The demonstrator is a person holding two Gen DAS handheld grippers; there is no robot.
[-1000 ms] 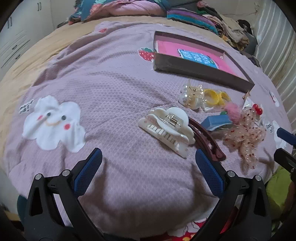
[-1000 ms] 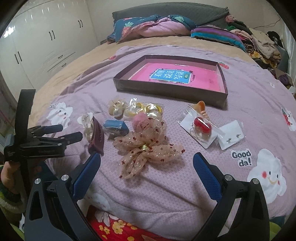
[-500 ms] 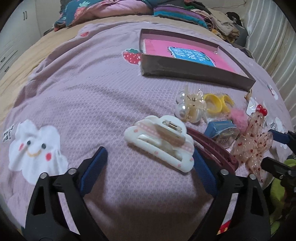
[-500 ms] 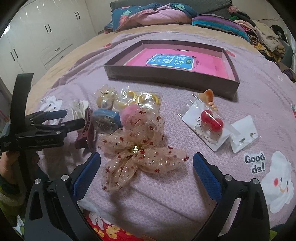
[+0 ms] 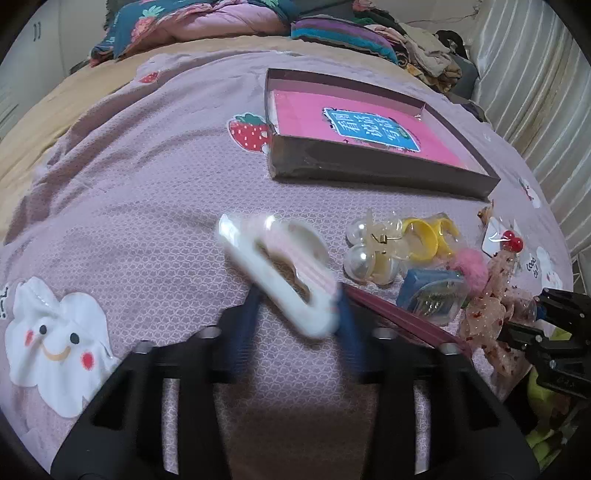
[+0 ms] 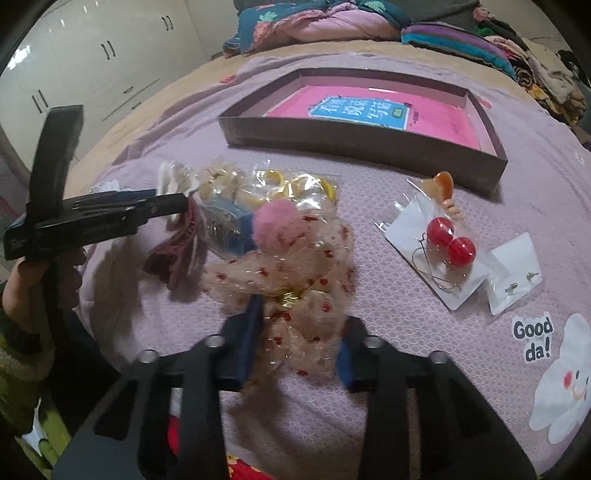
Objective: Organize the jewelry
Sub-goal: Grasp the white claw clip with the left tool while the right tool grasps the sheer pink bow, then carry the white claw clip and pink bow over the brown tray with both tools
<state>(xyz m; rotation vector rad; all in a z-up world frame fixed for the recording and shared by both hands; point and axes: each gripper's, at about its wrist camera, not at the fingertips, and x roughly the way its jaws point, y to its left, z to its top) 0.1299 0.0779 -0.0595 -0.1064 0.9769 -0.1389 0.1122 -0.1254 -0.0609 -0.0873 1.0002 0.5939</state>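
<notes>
My left gripper (image 5: 297,317) is shut on the white claw hair clip (image 5: 280,269), which tilts up blurred off the purple bedspread. My right gripper (image 6: 299,339) is shut on the sheer beige bow with red dots (image 6: 295,273). The brown box with a pink booklet (image 5: 373,170) lies beyond both; it also shows in the right wrist view (image 6: 369,144). A maroon hair clip (image 5: 399,317), a blue clip packet (image 5: 430,291), pearl clips (image 5: 369,254) and yellow rings (image 5: 424,236) lie between the grippers.
Red ball earrings on a card (image 6: 447,243), a stud earring card (image 6: 517,277), an orange clip (image 6: 443,188) and a pink pompom (image 6: 275,225) lie on the bedspread. Folded clothes and pillows (image 5: 207,26) are piled at the far end. White wardrobes (image 6: 92,74) stand at left.
Both grippers moved forward and closed. The left took hold of the white claw clip and tilted it up. The right closed on the sheer bow.
</notes>
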